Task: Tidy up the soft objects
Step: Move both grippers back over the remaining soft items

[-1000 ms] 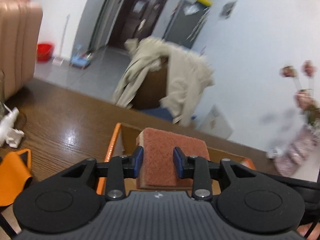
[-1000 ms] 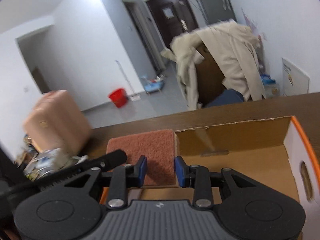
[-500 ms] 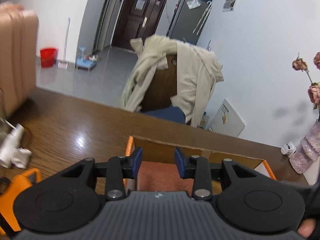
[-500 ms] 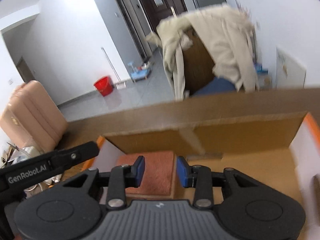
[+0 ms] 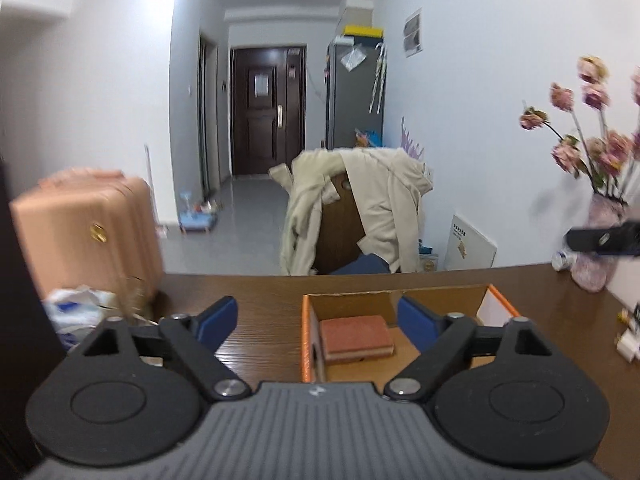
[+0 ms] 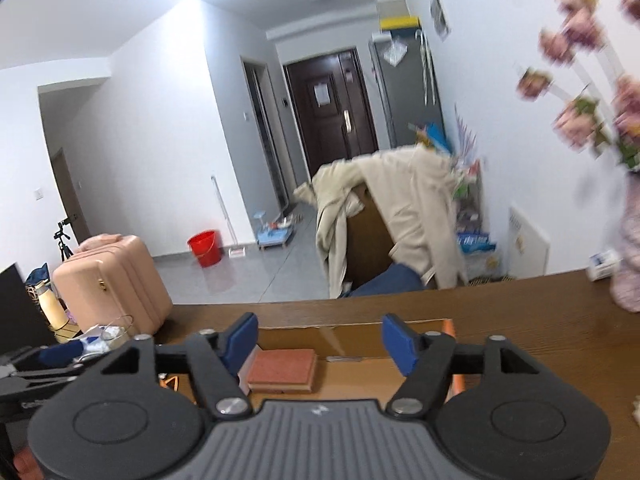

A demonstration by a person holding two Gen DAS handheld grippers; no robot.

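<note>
Both grippers hold nothing, fingers spread wide. Beyond the left gripper (image 5: 320, 322), the sponge (image 5: 356, 338) lies flat in the left end of the cardboard box (image 5: 496, 300), between the fingertips and clear of both. The right gripper (image 6: 320, 340) frames it likewise on the tabletop (image 6: 540, 320).

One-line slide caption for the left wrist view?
Open left hand-held gripper above the table, red sponge lying inside the orange-edged cardboard box.
</note>
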